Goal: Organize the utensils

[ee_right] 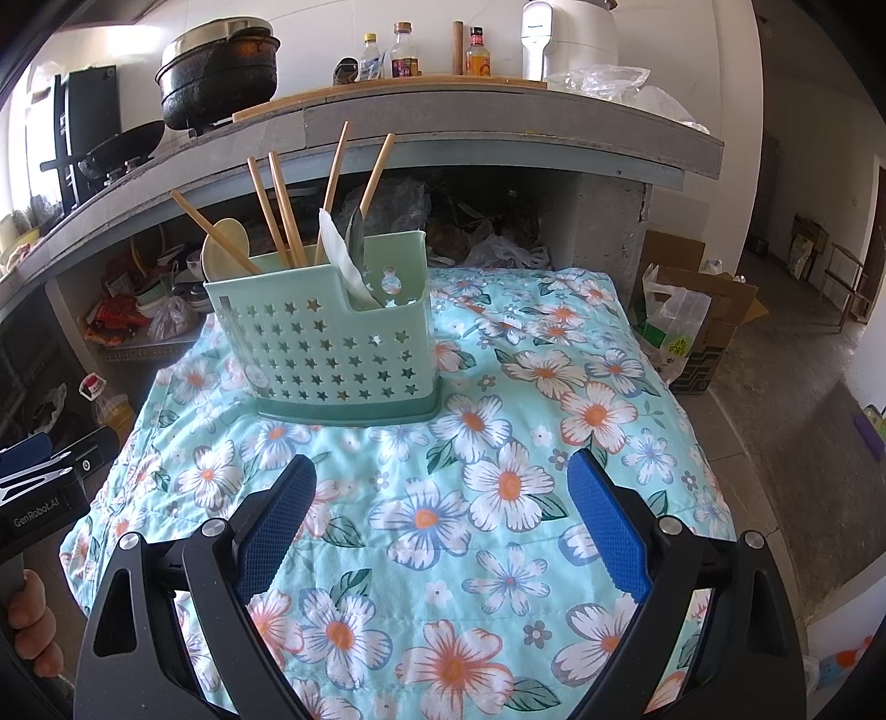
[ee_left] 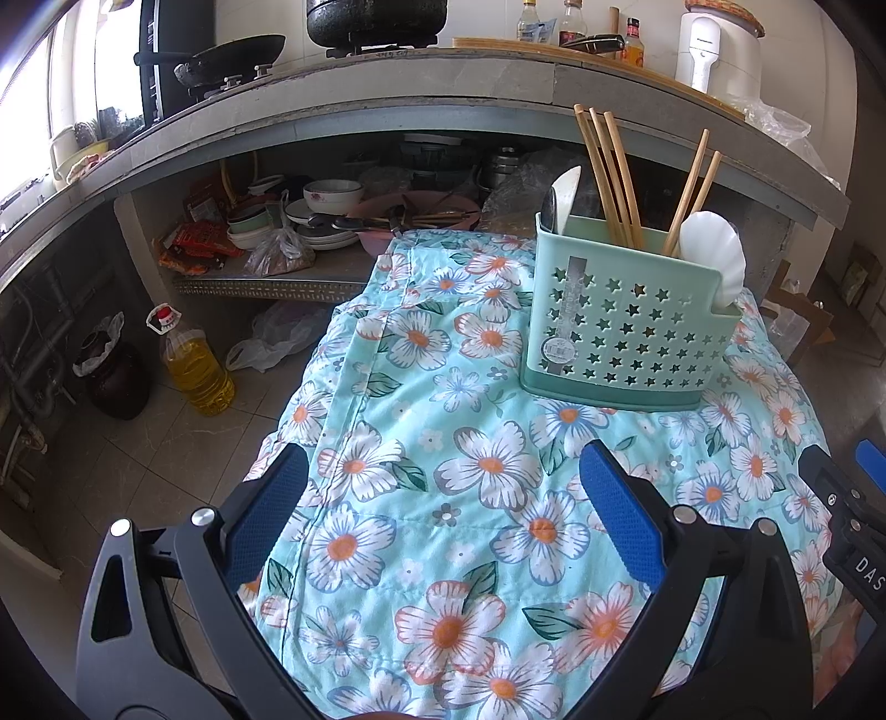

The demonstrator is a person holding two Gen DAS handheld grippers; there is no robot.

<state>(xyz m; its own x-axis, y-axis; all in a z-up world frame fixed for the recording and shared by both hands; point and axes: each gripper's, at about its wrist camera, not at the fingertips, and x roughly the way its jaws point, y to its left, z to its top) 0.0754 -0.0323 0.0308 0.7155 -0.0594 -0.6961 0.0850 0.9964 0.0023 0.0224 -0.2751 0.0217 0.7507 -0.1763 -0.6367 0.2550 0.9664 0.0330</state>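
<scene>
While I hold both tools over the floral cloth [ee_left: 443, 498], left gripper [ee_left: 443, 509] spread wide and empty, mint caddy [ee_right: 332, 343] upright ahead, chopsticks [ee_right: 282, 205] standing handle-up, fanned, right gripper [ee_right: 443, 520] likewise agape.

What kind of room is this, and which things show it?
Most likely a home kitchen. A black pot and a wok sit on a stove on the concrete counter, sauce bottles stand behind, and bowls are stacked on the shelf below.
</scene>
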